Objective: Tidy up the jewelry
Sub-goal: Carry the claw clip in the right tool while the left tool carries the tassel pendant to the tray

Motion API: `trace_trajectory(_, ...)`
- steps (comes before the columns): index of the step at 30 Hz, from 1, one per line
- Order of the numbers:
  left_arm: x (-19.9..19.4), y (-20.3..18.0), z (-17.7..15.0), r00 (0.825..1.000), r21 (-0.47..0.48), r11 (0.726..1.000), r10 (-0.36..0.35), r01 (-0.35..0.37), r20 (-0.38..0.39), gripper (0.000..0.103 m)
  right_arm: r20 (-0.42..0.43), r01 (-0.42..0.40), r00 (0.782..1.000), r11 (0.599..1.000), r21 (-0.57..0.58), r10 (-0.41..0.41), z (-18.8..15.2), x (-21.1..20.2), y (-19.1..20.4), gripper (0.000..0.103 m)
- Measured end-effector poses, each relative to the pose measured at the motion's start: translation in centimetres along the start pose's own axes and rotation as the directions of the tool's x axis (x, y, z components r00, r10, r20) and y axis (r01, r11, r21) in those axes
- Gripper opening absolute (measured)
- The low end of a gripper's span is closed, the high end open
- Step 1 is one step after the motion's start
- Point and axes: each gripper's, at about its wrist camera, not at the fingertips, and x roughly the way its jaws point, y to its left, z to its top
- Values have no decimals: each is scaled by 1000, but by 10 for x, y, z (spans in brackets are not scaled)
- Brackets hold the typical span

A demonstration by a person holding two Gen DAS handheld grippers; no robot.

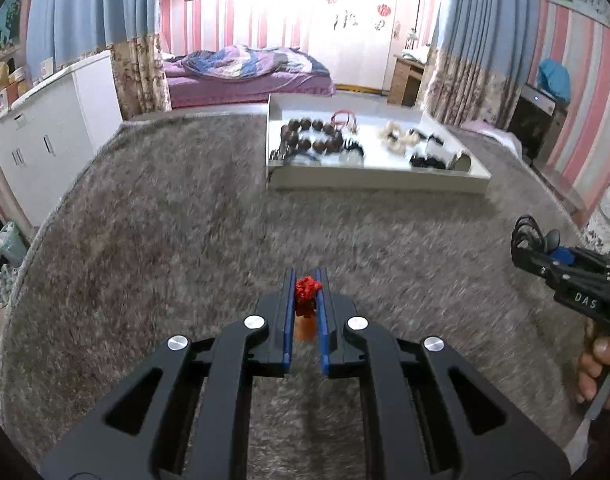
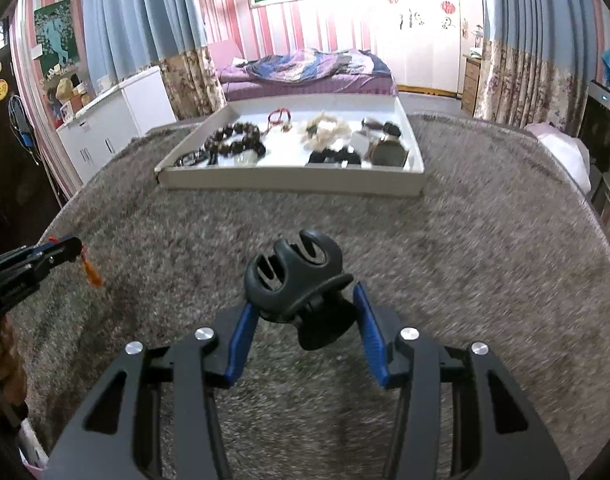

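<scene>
My left gripper (image 1: 305, 280) is shut on a small red knotted ornament (image 1: 307, 292) with an orange tassel hanging below it, lifted above the grey shaggy rug. The same ornament's tassel (image 2: 92, 274) shows at the left edge of the right wrist view, dangling from the left gripper (image 2: 75, 246). My right gripper (image 2: 305, 300) is shut on a black hair claw clip (image 2: 295, 276), its blue pads pressing the clip's sides. In the left wrist view the right gripper (image 1: 523, 240) holds that clip at the far right. A white tray (image 2: 289, 184) with jewelry lies farther back on the rug.
The tray (image 1: 377, 182) holds dark wooden beads (image 1: 313, 138), a red bracelet (image 1: 343, 118), pale shell pieces (image 1: 397, 136) and black hair pieces. White cabinets (image 1: 45, 136) stand to the left, a bed (image 1: 249, 76) behind, curtains on both sides. A hand (image 1: 597, 364) grips the right tool.
</scene>
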Motion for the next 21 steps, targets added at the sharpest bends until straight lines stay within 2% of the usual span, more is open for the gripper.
trace_trajectory(5, -11, -4, 35, 998, 28, 1000, -1, 0, 56, 7, 34, -15, 999, 1000, 11, 14, 24, -7, -9, 48)
trace_trajectory(11, -15, -18, 87, 993, 78, 997, -15, 6, 116, 7, 102, -16, 995, 999, -28, 19, 72, -15, -8, 48)
trace_trajectory(21, 15, -37, 167, 985, 92, 995, -59, 45, 161, 7, 144, -50, 988, 999, -1, 49, 140, 5, -24, 48)
